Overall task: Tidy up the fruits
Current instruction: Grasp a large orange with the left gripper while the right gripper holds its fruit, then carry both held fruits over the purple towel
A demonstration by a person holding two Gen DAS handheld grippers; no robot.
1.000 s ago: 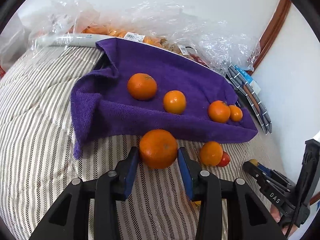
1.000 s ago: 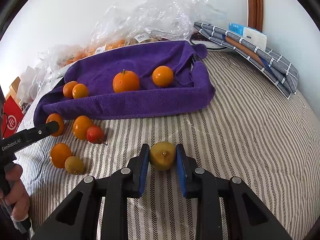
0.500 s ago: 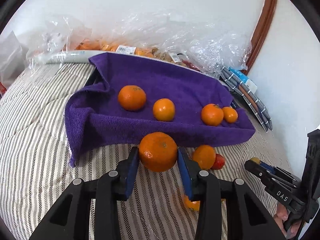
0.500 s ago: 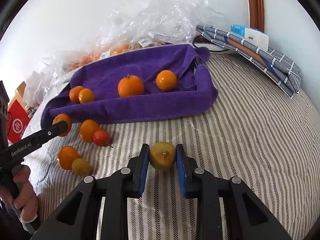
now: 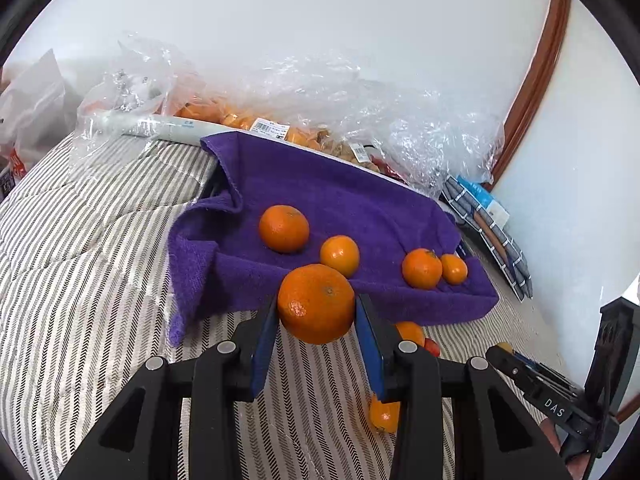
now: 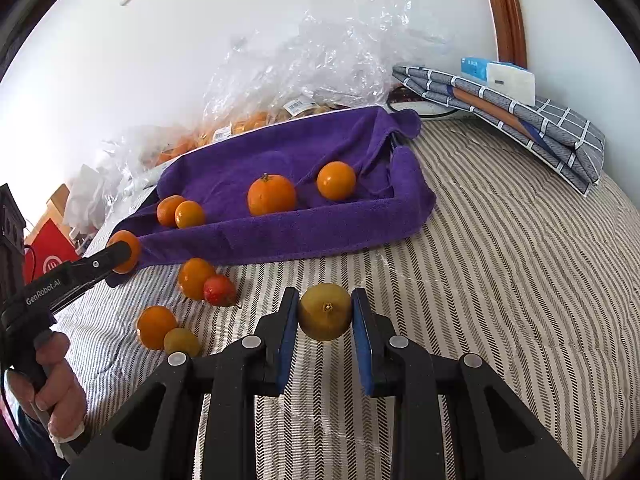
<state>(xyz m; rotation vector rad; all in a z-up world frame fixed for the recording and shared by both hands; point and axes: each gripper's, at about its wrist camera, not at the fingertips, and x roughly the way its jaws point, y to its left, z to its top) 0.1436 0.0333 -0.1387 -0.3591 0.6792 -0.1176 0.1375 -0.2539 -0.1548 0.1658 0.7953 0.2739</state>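
key relation: the purple towel tray [image 5: 360, 200] sits straight ahead of and a bit beyond the left gripper [image 5: 316, 320]. Front rim of the towel is just past the fingertips, so drop-off prob means carrying fwd over that rim.
left gripper: clamped on a big orange [image 5: 316, 303], blue pads pressing both sides, fruit held clear of the bedspread.
right gripper: [image 6: 325, 316] pinched narrow on a small yellow-green fruit [image 6: 325, 312], stem end facing the cam. It's near the front of the bed, well apart from the tray.
nearer hand: left, imo. In the right cam the left tool's tip is right at the tray's left front corner, the right one has a wide strip of bedspread to cross.
long axis: tray runs side to side across both views, long front rim facing the grippers. Fruit is round-ish, no real axis to line up.
in the tray: 4 oranges, two touching as a pair near one end, other two apart.
still loose: by the tray's left front corner, an orange [image 6: 195, 278] touching a small red fruit [image 6: 219, 290], plus another orange [image 6: 155, 326] touching a yellowish one [image 6: 182, 342] nearer the bed's front edge.
materials: towel is fluffy terry, saggy in the middle w/ raised soft rims. Things may roll to the low part. Orange skin is dimpled and glossy.
surface: striped quilted bedspread [image 6: 500, 260], soft and puckered, so not a flat base.
back edge: crinkly clear plastic bags [image 5: 340, 92] w/ more fruit inside, against the wall.
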